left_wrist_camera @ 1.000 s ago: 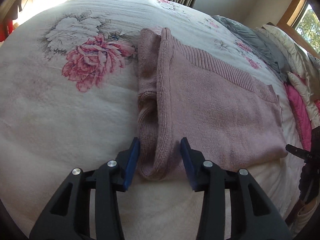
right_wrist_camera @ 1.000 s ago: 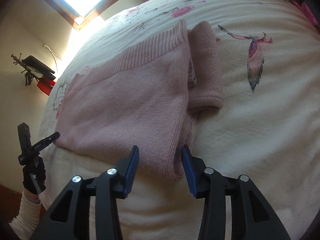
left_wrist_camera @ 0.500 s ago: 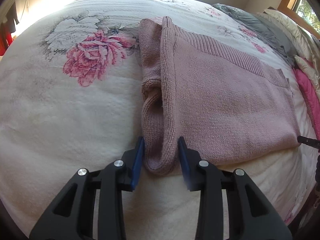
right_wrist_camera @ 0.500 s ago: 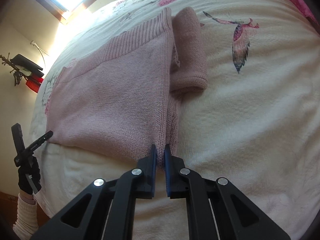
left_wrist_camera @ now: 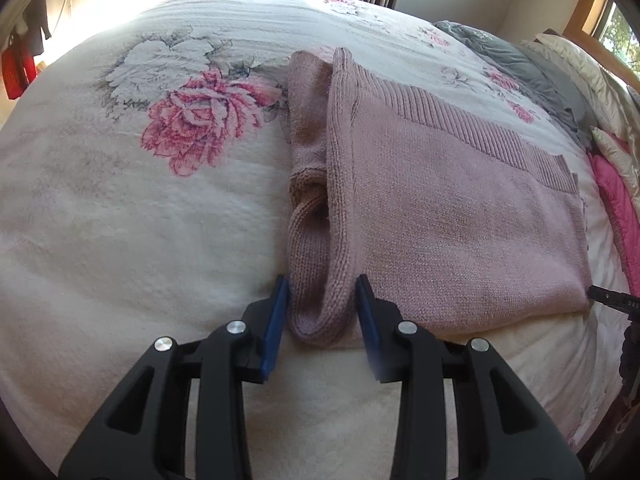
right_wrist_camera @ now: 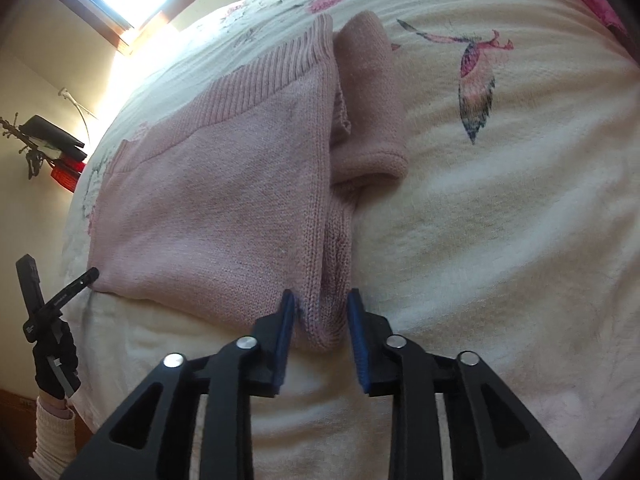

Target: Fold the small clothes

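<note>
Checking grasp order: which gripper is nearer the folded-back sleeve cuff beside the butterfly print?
Right. The right gripper straddles the pink sweater's corner just below that sleeve cuff. The left gripper straddles the opposite near corner, far across the sweater.

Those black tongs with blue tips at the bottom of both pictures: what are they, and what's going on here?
They are hand-held grabbing tools, one in each of a person's hands, each with a camera looking forward along its two fingers. One picture comes from the left tool, the other from the right tool. Both look at the same pink knitted sweater, already partly folded, lying on a flower-printed bedspread. Each tool sits at a near corner of the sweater, with a bunched fold of knit between its blue fingers. The fingers are apart, so nothing is clamped. At the left edge of the right tool's picture you can see the left tool, held in a gloved hand.
</note>
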A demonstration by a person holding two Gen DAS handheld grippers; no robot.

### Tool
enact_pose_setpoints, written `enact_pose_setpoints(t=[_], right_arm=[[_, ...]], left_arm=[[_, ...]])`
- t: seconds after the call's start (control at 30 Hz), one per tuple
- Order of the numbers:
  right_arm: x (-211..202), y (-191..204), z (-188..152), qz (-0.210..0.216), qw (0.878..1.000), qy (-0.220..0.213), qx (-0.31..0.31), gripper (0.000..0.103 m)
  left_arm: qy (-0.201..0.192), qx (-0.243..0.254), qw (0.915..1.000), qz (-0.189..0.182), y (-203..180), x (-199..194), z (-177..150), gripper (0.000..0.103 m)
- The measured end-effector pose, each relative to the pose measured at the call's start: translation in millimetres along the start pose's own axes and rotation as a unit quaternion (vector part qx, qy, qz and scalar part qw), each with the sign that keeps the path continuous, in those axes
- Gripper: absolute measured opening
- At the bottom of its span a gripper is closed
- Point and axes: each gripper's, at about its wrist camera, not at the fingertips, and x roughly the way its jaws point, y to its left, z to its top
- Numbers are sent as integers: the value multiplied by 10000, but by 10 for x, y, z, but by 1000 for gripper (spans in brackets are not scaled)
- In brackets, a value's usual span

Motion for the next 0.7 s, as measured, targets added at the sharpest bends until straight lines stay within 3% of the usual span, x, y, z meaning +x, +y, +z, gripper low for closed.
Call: enact_pose_setpoints(t=[0.07, 0.1, 0.27, 0.4, 0.7], right_arm=[[-124, -13, 59, 67, 9998, -179, 40, 61], [-174, -46, 107, 168, 9995, -237, 117, 62], [-124, -226, 359, 548, 9966, -129, 594, 62], [132, -412, 460, 864, 9904, 111, 1073, 62], [402, -774, 636, 1471, 9751, -36, 1658, 62]], left_arm=[[-265, 120, 9996, 23, -114, -156, 65, 34], [-353, 137, 9993, -36, -176, -215, 116, 34], [-348, 171, 9975, -594, -573, -194, 389, 39], [-64, 176, 9962, -847, -888, 139, 545, 40], [297, 100, 9960, -838, -1097, 766, 644, 40]])
